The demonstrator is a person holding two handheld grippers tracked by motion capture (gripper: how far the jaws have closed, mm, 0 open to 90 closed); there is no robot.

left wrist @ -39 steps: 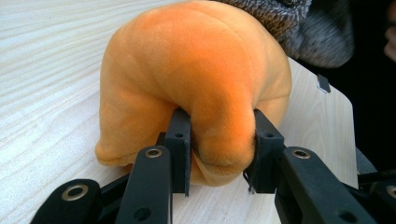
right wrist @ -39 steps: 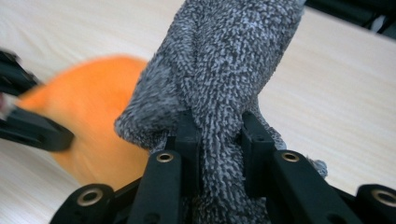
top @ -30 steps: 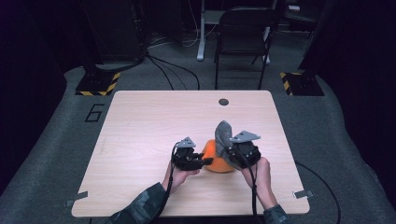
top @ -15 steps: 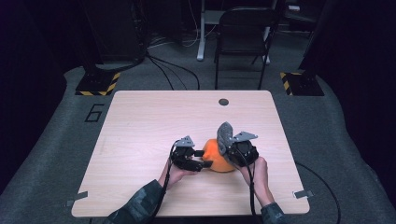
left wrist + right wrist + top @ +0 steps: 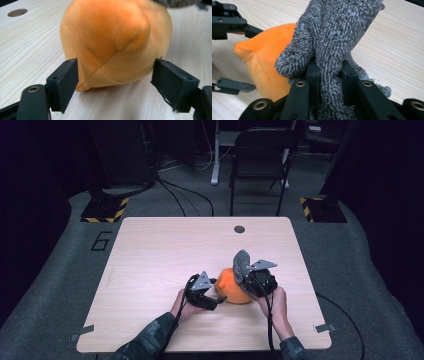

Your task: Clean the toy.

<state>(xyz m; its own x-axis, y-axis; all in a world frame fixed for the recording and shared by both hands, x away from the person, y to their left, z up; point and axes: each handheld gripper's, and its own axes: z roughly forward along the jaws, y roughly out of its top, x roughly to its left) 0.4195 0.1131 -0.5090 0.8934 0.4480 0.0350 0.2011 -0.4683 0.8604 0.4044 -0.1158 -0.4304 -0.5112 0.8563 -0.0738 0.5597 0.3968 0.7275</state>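
Left gripper: the left gripper [image 5: 220, 296] lies low on the pale wooden bench [image 5: 160, 255], held from behind by the person's left hand [image 5: 181, 306]. Its jaws stand spread and have just been opening; in the left gripper view the pads [image 5: 65, 82] sit on either side of the toy's lower end without pressing on it.
Orange toy: a round, soft orange plush toy [image 5: 232, 286] with stitched seams rests on the bench directly ahead of the left gripper [image 5: 113, 83], its near end between the spread jaws [image 5: 112, 45]. In the right gripper view it lies to the left of and below that gripper's jaws [image 5: 265, 62].
Right gripper: the right gripper [image 5: 246, 276] is pressed together on a grey fuzzy terry-cloth piece [image 5: 337, 42], which is pinched between its jaws and rises ahead of them. The person's right hand [image 5: 274, 306] holds it from behind.
Grey cloth: in the high view the grey piece [image 5: 241, 265] stands up at the front of the right gripper [image 5: 329, 75], touching the top of the orange toy on its far right side.
Two grippers: they face the toy from opposite sides, the left one's arms visible at upper left in the right gripper view.
Bench hole: a small round dark hole [image 5: 239, 229] lies well beyond both grippers, also seen at upper left of the left gripper view [image 5: 17, 12].
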